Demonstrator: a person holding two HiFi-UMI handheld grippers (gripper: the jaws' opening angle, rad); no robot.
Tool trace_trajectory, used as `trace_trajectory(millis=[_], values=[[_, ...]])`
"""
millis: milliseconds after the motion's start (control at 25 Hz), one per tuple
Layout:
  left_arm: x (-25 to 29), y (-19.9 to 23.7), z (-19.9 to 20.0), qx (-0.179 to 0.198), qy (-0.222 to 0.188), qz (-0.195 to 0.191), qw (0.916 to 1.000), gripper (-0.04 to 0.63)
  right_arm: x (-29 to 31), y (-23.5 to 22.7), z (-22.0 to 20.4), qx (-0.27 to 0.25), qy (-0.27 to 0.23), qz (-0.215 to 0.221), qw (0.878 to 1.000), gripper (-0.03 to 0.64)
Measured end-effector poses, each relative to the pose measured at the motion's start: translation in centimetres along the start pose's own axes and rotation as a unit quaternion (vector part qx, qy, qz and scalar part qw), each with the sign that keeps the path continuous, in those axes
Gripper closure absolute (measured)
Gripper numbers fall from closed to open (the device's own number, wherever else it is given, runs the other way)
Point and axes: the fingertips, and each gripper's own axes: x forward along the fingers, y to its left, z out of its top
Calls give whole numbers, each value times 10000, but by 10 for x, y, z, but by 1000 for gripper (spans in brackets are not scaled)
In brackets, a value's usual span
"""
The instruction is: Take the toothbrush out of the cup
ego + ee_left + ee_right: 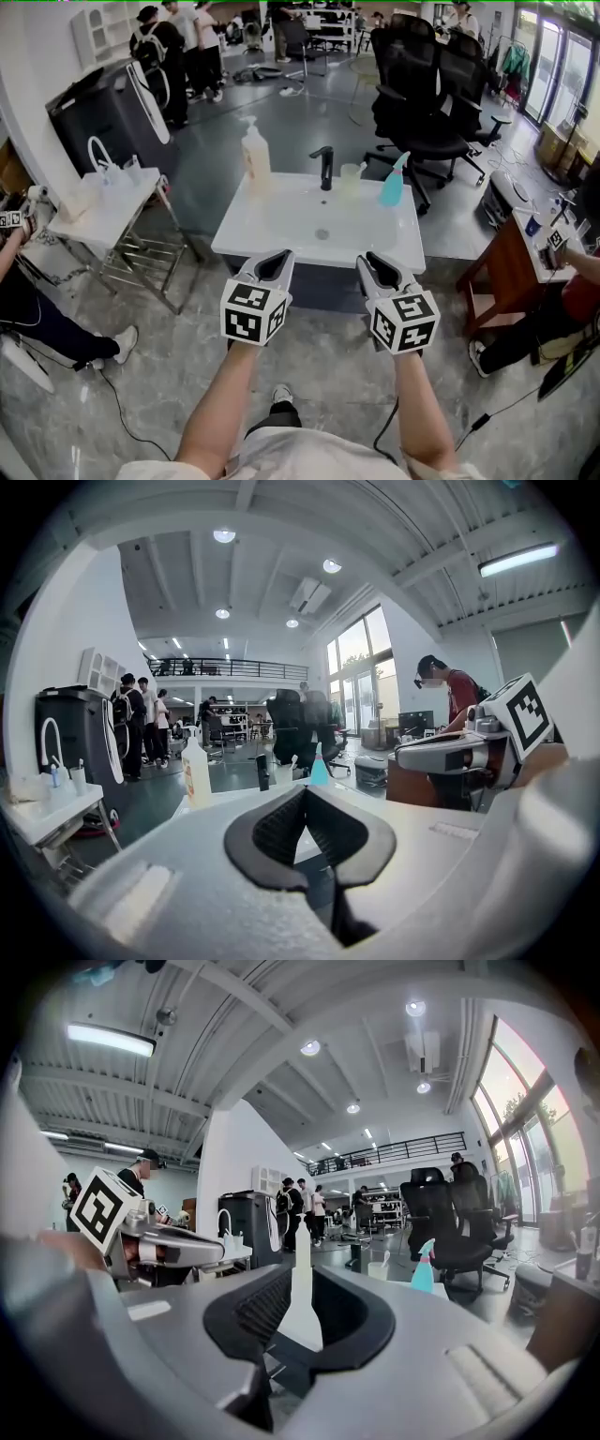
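Observation:
A clear cup (351, 178) with a white toothbrush (360, 169) in it stands on the back rim of the white sink (281, 230), right of the black tap (323, 167). Both grippers hover side by side over the sink's near edge, well short of the cup. The left gripper (284, 254) is shut, its tips meeting with nothing between them (305, 791). In the right gripper (367, 258) a narrow gap shows between the tips, and nothing is held (300, 1283). The right gripper view shows the cup (378, 1269) small and far ahead.
A white pump bottle (253, 150) stands at the sink's back left and a teal spray bottle (394, 180) at its back right. Black office chairs (417, 94) stand behind, with a white side table (103, 202) to the left. People stand far back and sit at both sides.

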Motion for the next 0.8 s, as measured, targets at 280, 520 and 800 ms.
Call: trace_trajectory(millis=[280, 520, 800], values=[[50, 49, 11, 29, 39, -263, 9996, 591, 63, -16, 8, 57, 91, -251, 9996, 534], [76, 90, 12, 1, 67, -449, 9990, 591, 109, -17, 13, 69, 158, -431, 9989, 514], [99, 131, 13, -67, 19, -613, 9981, 591, 149, -17, 15, 87, 228, -642, 9976, 494]])
